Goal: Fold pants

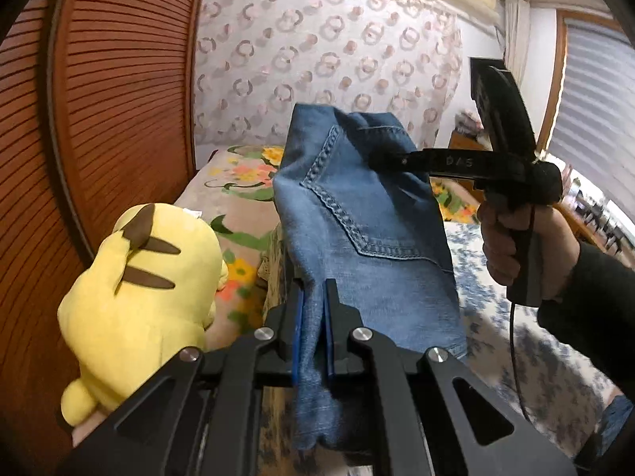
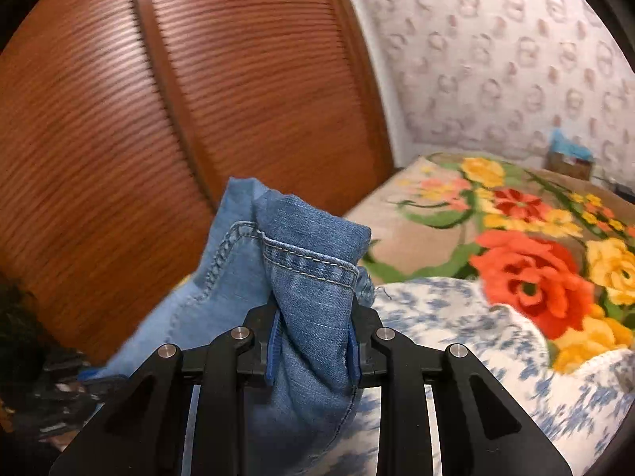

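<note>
Both claws pinch the jeans aloft — left claw thinly, right claw on a bunched wad — so denim could slip free.

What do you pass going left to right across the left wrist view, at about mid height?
Slatted wooden door → yellow plush toy → jeans → right gripper pinching the jeans → the hand holding it → window blind.

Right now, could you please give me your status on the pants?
Both grippers, left and right, shut on pants. Pants lifted over bed. Plush toy at left.
</note>
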`<state>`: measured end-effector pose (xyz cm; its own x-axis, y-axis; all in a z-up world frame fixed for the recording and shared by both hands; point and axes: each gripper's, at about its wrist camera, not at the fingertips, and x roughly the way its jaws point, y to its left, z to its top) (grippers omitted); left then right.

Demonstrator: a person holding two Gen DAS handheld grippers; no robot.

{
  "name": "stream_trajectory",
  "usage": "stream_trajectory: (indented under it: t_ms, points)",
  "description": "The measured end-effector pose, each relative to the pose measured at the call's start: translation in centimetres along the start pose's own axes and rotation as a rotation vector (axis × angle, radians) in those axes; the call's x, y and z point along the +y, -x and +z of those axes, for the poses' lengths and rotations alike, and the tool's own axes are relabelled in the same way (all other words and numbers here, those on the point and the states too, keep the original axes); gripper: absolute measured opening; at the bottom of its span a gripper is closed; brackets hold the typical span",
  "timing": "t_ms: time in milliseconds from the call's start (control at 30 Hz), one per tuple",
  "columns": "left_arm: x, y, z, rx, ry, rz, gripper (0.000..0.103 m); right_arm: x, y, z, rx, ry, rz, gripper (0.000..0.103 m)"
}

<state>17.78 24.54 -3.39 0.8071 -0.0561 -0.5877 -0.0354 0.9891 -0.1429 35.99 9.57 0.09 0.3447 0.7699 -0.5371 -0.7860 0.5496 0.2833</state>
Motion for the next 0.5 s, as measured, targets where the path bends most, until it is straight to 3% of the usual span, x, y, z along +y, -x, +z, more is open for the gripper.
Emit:
stream_trajectory:
  t_ms: [133,233,267,400,500]
  points:
    - [-0.4,-2.4,-0.6,0.072,-0.029,0.024,0.006,-2.4,-2.4,-0.2,0.072,-0.002,-0.098,0.044]
    - [-1.0,-3.0,-1.4,0.083,-0.045,0.04,0.006,-3.1,-3.2,-1.1,0.155,0.041,-0.158,0.054]
    - [-1.1,-3.1,-1.5,0.083,-0.05,0.049,0.006,-3.2,-3.0,-1.3,0.155,0.063,-0.178,0.058]
    - [-1.3,-3.3,-1.6,0.091,-0.055,0.064,0.006,-3.1,-0.7,-1.0,0.07,0.114,-0.263,0.059]
    - [-1.2,-3.6,-1.7,0.103,-0.051,0.067,0.007,-2.5,-0.2,-0.6,0.056,0.123,-0.231,0.059]
